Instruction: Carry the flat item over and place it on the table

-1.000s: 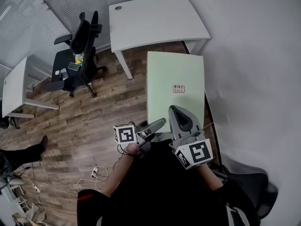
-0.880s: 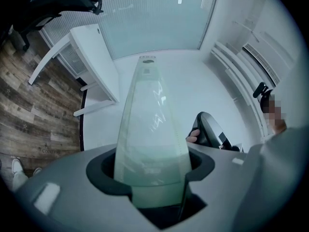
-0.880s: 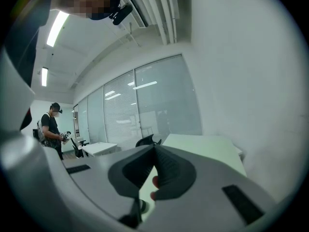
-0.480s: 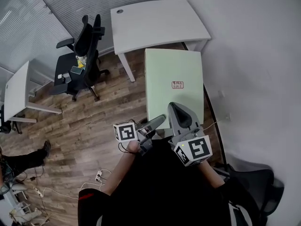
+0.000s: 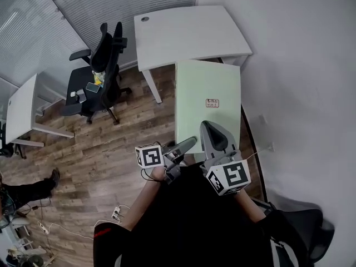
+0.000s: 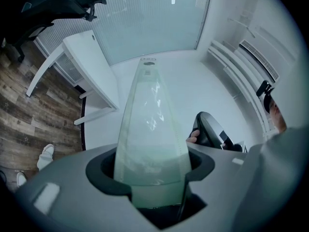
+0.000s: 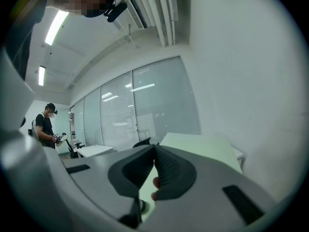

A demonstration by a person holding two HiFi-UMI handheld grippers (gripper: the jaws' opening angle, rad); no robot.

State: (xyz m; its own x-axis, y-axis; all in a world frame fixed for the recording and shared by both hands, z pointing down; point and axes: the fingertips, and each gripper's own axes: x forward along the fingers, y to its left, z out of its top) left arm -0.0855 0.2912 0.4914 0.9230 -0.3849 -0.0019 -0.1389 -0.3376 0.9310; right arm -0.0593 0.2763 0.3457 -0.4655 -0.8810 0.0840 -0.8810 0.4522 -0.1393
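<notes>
While a person stands over a wooden floor (image 5: pixel 111 143), a pale green board (image 5: pixel 207 102) hangs level in the air between two hand-held grippers, short of the white bench (image 5: pixel 189 35) at the far end of the room. The board's far edge sits close to the bench's near edge, and its right side runs along the white wall (image 5: pixel 295 82). A small label (image 5: pixel 212 103) shows on its upper face.

The left gripper (image 5: pixel 186 145) meets the board at its near left corner. Seen from that gripper's own camera, the jaws stand wide apart and the board's near end fills the gap, touching both sides – a broad hold on the board. The right gripper (image 5: pixel 213 132) lies over the near edge farther right. Its jaws are drawn together until their tips meet, pinching the board's thin edge, with a fingertip (image 7: pixel 154 181) showing just under them.

A black office chair (image 5: pixel 103 65) stands at the far left, beside a second white desk (image 5: pixel 19 107) – well apart from the board.
</notes>
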